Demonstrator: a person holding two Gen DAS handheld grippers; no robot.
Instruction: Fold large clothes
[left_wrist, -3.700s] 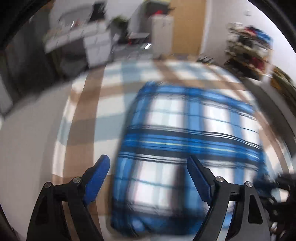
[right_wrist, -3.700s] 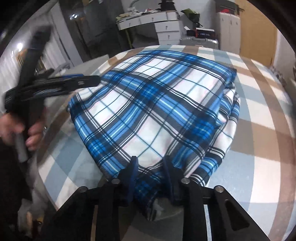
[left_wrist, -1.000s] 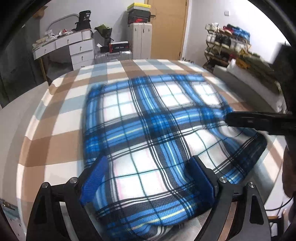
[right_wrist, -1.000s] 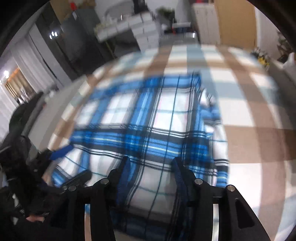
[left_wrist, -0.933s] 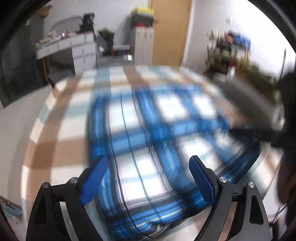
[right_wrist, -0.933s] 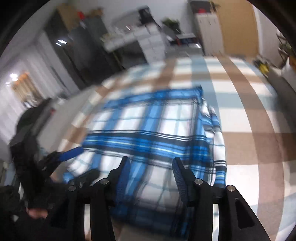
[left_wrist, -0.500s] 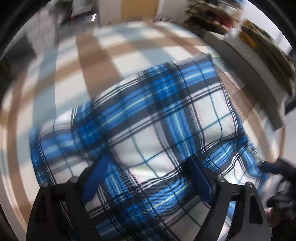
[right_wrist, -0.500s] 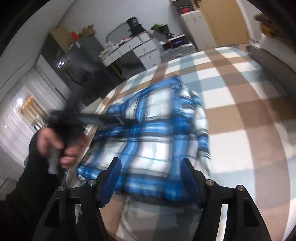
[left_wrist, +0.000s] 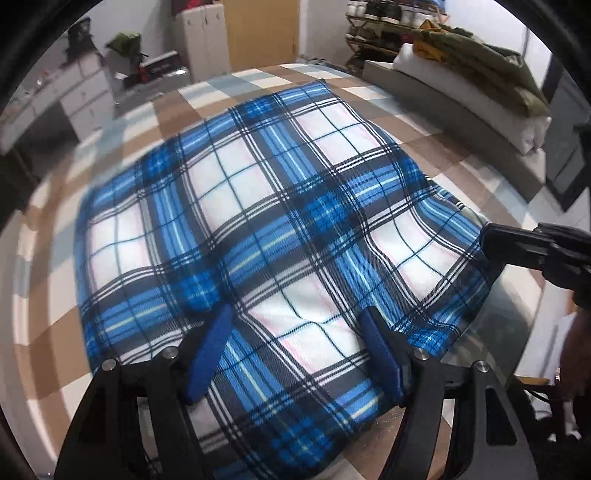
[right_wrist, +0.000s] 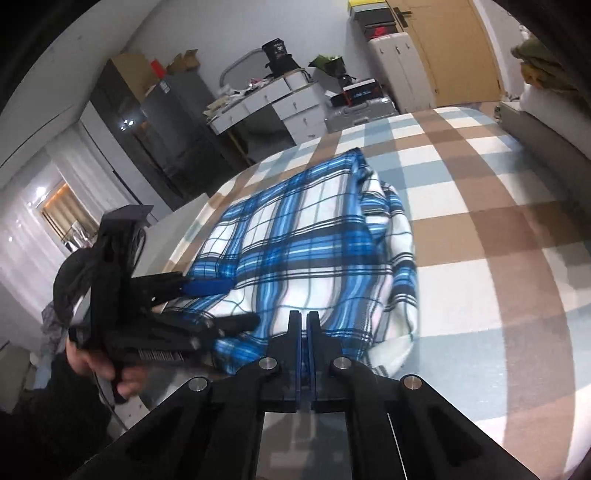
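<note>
The right gripper (right_wrist: 303, 317) has closed at the plaid garment's (left_wrist: 258, 229) near edge; the left gripper (left_wrist: 295, 332) jaws stand wide over it.

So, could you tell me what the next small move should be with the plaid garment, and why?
Probably close the left gripper on the near hem. Its jaws stand open around the fabric of the plaid garment, while the right gripper looks already shut at the near corner, so both sides would then be held for the next fold.

My left claw (left_wrist: 295, 332) is spread wide, its blue-padded fingers (left_wrist: 207, 350) angled downward, while my right claw (right_wrist: 303, 321) has both fingers pressed together, levelled forward.
</note>
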